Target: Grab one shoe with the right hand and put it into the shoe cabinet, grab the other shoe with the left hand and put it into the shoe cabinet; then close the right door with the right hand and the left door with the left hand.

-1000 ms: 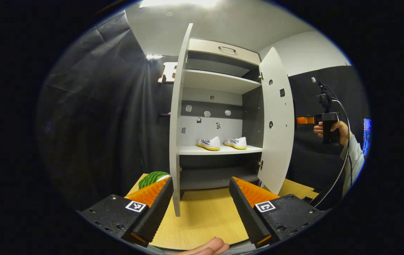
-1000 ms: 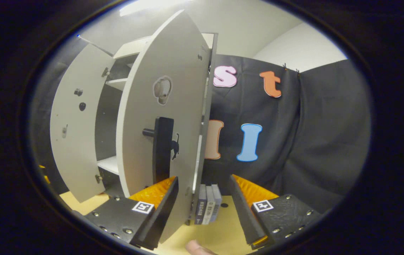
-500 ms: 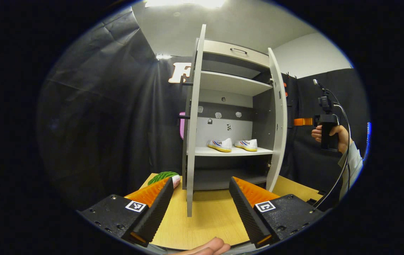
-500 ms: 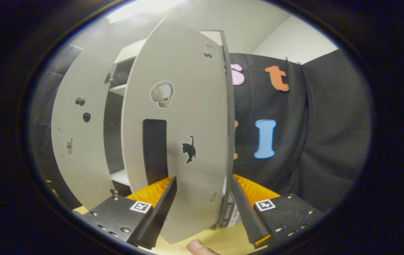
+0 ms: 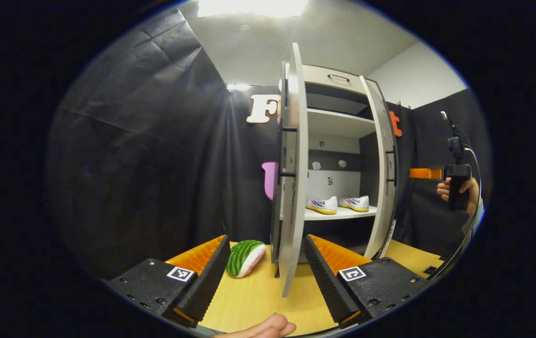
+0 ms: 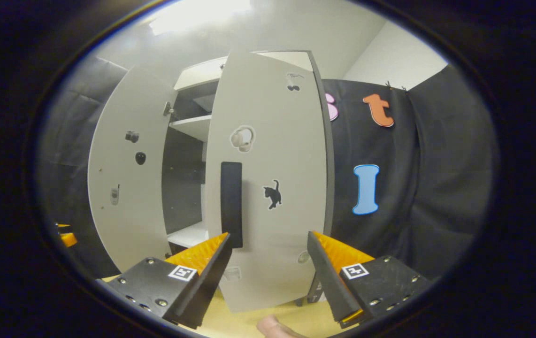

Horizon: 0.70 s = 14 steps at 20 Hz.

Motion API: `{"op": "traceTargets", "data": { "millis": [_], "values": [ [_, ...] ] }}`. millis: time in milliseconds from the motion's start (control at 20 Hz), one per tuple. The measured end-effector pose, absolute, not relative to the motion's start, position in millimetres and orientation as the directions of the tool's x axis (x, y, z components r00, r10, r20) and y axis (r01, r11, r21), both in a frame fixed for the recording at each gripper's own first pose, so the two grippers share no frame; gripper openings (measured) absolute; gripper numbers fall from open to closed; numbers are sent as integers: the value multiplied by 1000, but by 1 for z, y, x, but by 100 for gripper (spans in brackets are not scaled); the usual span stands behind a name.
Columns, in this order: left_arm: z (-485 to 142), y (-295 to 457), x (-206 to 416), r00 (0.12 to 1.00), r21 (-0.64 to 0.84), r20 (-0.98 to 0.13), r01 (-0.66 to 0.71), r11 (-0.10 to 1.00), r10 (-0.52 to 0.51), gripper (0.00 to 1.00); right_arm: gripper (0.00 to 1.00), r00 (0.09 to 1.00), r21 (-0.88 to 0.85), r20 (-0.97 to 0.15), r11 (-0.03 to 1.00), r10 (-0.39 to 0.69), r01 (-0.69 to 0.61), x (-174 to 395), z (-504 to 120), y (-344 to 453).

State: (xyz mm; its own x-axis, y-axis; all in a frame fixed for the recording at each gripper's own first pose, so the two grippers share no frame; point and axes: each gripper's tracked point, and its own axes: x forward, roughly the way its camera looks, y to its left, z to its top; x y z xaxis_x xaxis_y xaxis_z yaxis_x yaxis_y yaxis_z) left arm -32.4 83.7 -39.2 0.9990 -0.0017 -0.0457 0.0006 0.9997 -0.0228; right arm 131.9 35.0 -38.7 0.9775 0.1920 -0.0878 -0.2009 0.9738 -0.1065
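1. Both shoes sit side by side on a cabinet shelf.
2. Left gripper gapes empty before the left door.
3. Right gripper gapes empty facing the right door.

Our left gripper view sits low over the light wooden tabletop, facing the tall white shoe cabinet from its left front, edge-on to the left door. Our right gripper view faces the right door's outer face, close up. We see the cabinet and both doors in both views.
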Motion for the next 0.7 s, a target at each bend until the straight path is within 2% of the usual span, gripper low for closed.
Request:
{"op": "traceTargets", "data": {
  "millis": [200,400,450,550,700],
  "values": [
    [-22,127,-6,994,-6,-31,-102,995,102,96,96,976,-160,-82,964,201,-212,118,-38,30],
    [11,148,33,993,49,11,-122,991,121,96,96,977,-152,-58,965,206,-212,107,-25,24],
    [20,154,40,991,61,16,-134,989,133,93,96,977,-149,-49,966,205,-210,104,-22,21],
    [33,164,53,988,63,22,-151,987,150,96,96,980,-150,-35,968,197,-200,98,-19,13],
    [43,167,69,991,44,-11,-132,990,132,93,95,982,-142,-38,971,187,-191,94,-21,4]
  ]
}}
